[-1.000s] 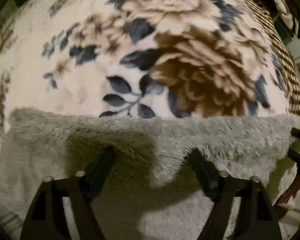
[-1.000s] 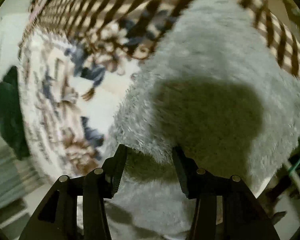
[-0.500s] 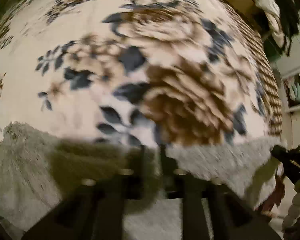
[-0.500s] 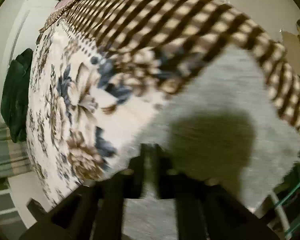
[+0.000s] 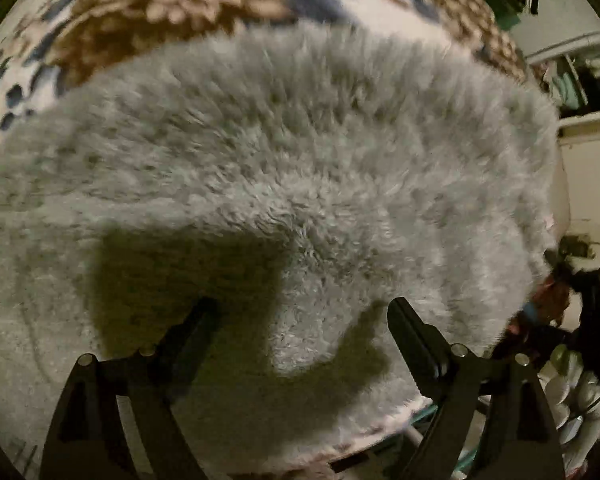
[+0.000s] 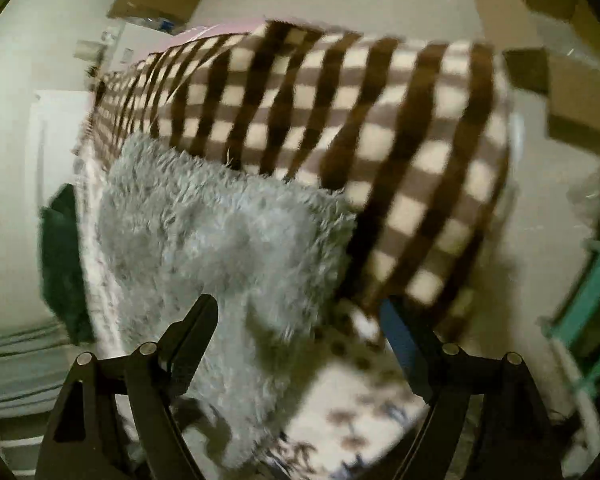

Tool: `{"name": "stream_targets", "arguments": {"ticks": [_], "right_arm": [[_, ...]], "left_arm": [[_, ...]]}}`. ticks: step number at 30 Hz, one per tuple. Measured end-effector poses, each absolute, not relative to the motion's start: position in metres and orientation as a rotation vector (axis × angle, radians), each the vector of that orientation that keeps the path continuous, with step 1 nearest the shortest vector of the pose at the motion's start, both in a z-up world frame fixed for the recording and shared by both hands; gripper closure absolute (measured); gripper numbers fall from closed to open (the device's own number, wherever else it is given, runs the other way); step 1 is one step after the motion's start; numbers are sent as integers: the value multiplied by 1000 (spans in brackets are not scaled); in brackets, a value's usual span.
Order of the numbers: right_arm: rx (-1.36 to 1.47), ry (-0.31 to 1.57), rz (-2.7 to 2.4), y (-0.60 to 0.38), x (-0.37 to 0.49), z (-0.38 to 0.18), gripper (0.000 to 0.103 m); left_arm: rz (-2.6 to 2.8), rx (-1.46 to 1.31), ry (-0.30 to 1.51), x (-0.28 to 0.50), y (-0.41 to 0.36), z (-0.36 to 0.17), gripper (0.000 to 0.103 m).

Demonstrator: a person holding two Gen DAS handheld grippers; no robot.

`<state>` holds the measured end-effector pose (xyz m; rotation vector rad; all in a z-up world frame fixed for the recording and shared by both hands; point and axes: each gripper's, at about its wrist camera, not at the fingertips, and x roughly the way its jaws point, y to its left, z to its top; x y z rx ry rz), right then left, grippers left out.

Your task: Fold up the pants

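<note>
Left wrist view: the grey fluffy pants now fill most of the picture, lying doubled on the floral blanket, which shows only along the top edge; a second ago the blanket took up the upper half. The left gripper has just been opening and stands spread above the fleece, gripping nothing.

Right wrist view: the pants lie at the blanket's checked border. The right gripper, pinched half a second ago, has just spread wide, empty.
</note>
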<state>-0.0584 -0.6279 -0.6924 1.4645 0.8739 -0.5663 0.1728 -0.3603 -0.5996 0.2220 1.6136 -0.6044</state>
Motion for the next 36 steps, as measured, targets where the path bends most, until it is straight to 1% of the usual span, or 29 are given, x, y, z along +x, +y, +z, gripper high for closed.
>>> {"name": "stream_targets", "arguments": {"ticks": [1, 3, 5, 6, 7, 8, 11, 14, 15, 16, 17, 20, 21, 22, 23, 24, 25, 26, 27, 28, 29, 30, 32, 36], "right_arm": [[1493, 833, -542, -631, -59, -704, 18], [1510, 770, -523, -635, -57, -715, 16], [1510, 700, -492, -640, -53, -716, 17], [1509, 668, -460, -641, -50, -716, 19], [1503, 651, -425, -642, -46, -715, 29], [1498, 662, -386, -642, -39, -717, 32], [1526, 685, -281, -640, -22, -734, 32], [1573, 621, -228, -646, -18, -743, 31], [1588, 603, -222, -647, -18, -744, 34], [1589, 569, -236, -650, -22, -743, 59], [1560, 549, -281, -654, -27, -738, 81], [1525, 502, -343, -663, -34, -732, 80], [1544, 495, -298, -662, -29, -738, 78], [1569, 499, -253, -659, -23, -744, 69], [1587, 510, -223, -657, -19, -748, 55], [1610, 535, -181, -652, -9, -755, 46], [1603, 567, -167, -646, 0, -760, 40], [1564, 582, -169, -643, 8, -760, 40], [1541, 585, -180, -642, 13, -760, 40], [1526, 583, -200, -643, 17, -760, 46], [1525, 577, -229, -645, 17, -761, 76], [1533, 568, -263, -646, 19, -763, 80], [1534, 527, -354, -654, 12, -762, 82], [1447, 577, -392, -651, 24, -740, 83]], "left_arm": [[-600, 232, 1609, 173, -361, -604, 17], [-608, 227, 1601, 175, -361, -608, 14], [-621, 213, 1603, 178, -364, -609, 7], [-629, 216, 1602, 179, -366, -611, 6], [-637, 215, 1601, 179, -369, -612, 1], [-645, 209, 1598, 179, -374, -614, 0], [-626, 214, 1584, 180, -381, -620, 0], [-591, 277, 1541, 163, -396, -624, 0], [-575, 306, 1523, 157, -400, -624, 0], [-556, 328, 1516, 155, -405, -626, 0], [-544, 344, 1514, 153, -409, -626, 0], [-543, 325, 1539, 155, -413, -626, 0], [-544, 303, 1549, 158, -412, -626, 0], [-545, 280, 1557, 160, -410, -625, 0], [-547, 262, 1563, 162, -409, -625, 0], [-548, 238, 1568, 163, -407, -625, 0], [-551, 216, 1574, 164, -406, -624, 0], [-555, 198, 1579, 165, -405, -624, 0], [-560, 176, 1585, 166, -404, -624, 0], [-564, 159, 1590, 167, -403, -623, 0], [-567, 142, 1594, 169, -402, -622, 0], [-572, 118, 1600, 170, -399, -619, 0], [-580, 81, 1602, 172, -394, -614, 0], [-539, 82, 1566, 179, -375, -595, 0]]}}
